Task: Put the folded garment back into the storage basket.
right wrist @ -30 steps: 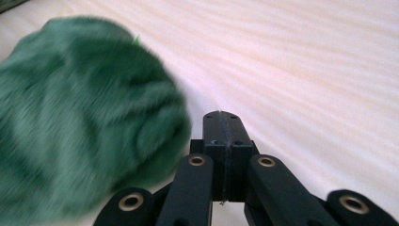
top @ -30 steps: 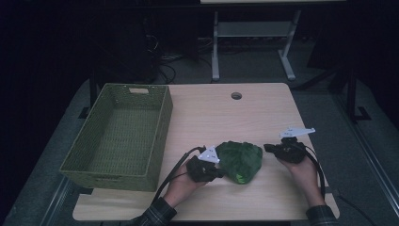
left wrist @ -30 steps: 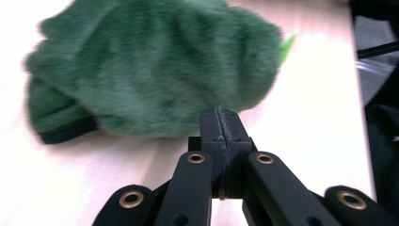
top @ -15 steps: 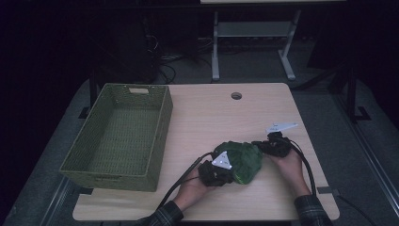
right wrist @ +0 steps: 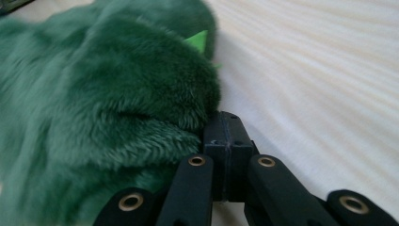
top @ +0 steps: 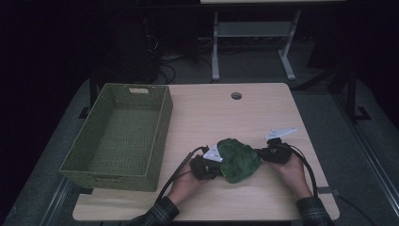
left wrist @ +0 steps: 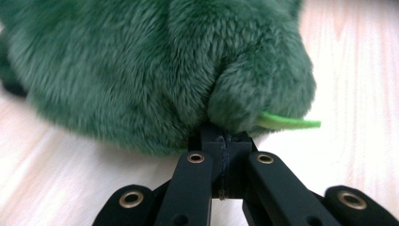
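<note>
1. Jaws of the left gripper are sitting pressed together at the near edge of a green plush toy, with a tuft of its fur appearing to be pinched at their tips; a thin lime-green felt strip is poking out just beside them.
2. Jaws of the right gripper are likewise meeting tightly, nipping what looks like a fold of the same toy's fur on its opposite side.
3. Seen from the high view, the toy is lying on the bench near its front edge, between the two grippers, each touching one flank.
4. The toy is looking soft, light and squashy, with long dense pile; it is likely sagging and stretching rather than keeping its shape when lifted.
5. Fur alone is offering a weak hold, so biting deeper into a stuffed fold or limb is probably safer than pinching surface pile.
6. Nothing about it is appearing fragile or slippery.
7. A green woven basket is standing on the bench well apart, to the left.
</note>
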### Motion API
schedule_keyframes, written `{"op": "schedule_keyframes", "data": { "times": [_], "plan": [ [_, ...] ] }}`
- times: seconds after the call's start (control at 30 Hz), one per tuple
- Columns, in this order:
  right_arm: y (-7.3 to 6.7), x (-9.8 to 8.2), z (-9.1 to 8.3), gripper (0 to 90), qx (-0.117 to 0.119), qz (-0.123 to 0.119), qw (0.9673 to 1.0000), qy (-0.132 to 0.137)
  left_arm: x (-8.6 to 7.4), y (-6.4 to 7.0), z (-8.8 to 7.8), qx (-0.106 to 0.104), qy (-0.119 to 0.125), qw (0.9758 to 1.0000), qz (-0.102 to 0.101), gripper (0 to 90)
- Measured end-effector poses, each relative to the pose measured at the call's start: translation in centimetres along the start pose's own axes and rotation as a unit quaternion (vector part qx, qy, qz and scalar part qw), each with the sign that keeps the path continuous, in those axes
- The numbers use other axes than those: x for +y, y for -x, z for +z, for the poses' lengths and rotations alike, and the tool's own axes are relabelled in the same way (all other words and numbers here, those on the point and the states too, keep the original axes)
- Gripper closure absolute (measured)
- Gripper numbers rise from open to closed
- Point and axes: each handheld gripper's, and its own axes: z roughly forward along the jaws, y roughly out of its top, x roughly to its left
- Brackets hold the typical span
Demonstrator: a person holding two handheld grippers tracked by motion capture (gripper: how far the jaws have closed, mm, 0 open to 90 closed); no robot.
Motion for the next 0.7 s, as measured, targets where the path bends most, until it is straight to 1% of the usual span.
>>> {"op": "schedule_keyframes", "data": {
  "times": [0.07,0.1,0.13,0.23,0.27,0.3,0.37,0.4,0.43,0.47,0.5,0.53,0.57,0.6,0.63,0.67,0.7],
  "plan": [
    [-0.3,-0.2,-0.2,89.9,0.003,-0.001,1.0,-0.001,-0.2,-0.5,-0.3,0.001,0.003,1.0,-0.005,89.5],
    [-0.5,-0.3,-0.3,89.9,0.006,-0.002,1.0,-0.003,-0.3,-0.8,-0.4,0.001,0.0,1.0,-0.003,89.5],
    [-0.7,-0.3,-0.3,89.9,0.007,-0.002,1.0,-0.003,-0.4,-1.0,-0.6,0.003,0.004,1.0,-0.006,89.5],
    [-1.4,-0.5,-0.4,89.9,0.011,-0.012,0.9999,0.0,-0.7,-1.7,-0.9,0.008,0.004,0.9999,-0.007,89.5],
    [-1.6,-0.6,-0.4,89.9,0.013,-0.01,0.9999,-0.004,-0.8,-1.9,-1.0,0.009,0.007,0.9999,-0.01,89.5],
    [-1.8,-0.6,-0.3,89.9,0.014,-0.014,0.9998,-0.005,-0.9,-2.1,-1.1,0.011,0.008,0.9998,-0.013,89.5],
    [-2.3,-0.9,-0.3,89.9,0.021,-0.016,0.9996,-0.006,-1.1,-2.6,-1.4,0.019,0.013,0.9996,-0.019,89.5],
    [-2.7,-0.9,-0.3,89.9,0.025,-0.018,0.9995,-0.009,-1.2,-2.8,-1.5,0.022,0.013,0.9994,-0.022,89.5],
    [-3.0,-1.0,-0.3,89.9,0.028,-0.02,0.9994,-0.01,-1.2,-2.8,-1.5,0.022,0.013,0.9994,-0.022,89.5],
    [-3.2,-1.0,-0.3,89.9,0.033,-0.023,0.9991,-0.011,-1.3,-3.2,-1.8,0.029,0.015,0.9992,-0.024,89.5],
    [-3.2,-1.0,-0.3,89.9,0.033,-0.023,0.9991,-0.011,-1.3,-3.2,-1.8,0.029,0.015,0.9992,-0.024,89.5],
    [-3.8,-1.1,-0.3,89.9,0.037,-0.03,0.9987,-0.014,-1.4,-3.4,-1.9,0.031,0.017,0.999,-0.026,89.5],
    [-3.8,-1.1,-0.3,89.9,0.037,-0.03,0.9987,-0.014,-1.5,-3.5,-1.9,0.033,0.02,0.9988,-0.029,89.5],
    [-4.1,-1.2,-0.2,89.9,0.04,-0.033,0.9986,-0.013,-1.5,-3.7,-2.0,0.034,0.017,0.9989,-0.027,89.5],
    [-4.3,-1.3,-0.2,89.8,0.039,-0.035,0.9985,-0.013,-1.6,-3.8,-2.0,0.036,0.02,0.9988,-0.028,89.6],
    [-4.5,-1.6,-0.3,89.1,0.034,-0.037,0.9986,-0.013,-1.7,-3.9,-2.1,0.036,0.02,0.9987,-0.031,89.5],
    [-4.4,-1.6,-0.4,87.6,0.028,-0.04,0.9987,-0.013,-1.7,-4.0,-2.2,0.037,0.02,0.9987,-0.028,89.5]
  ]
}}
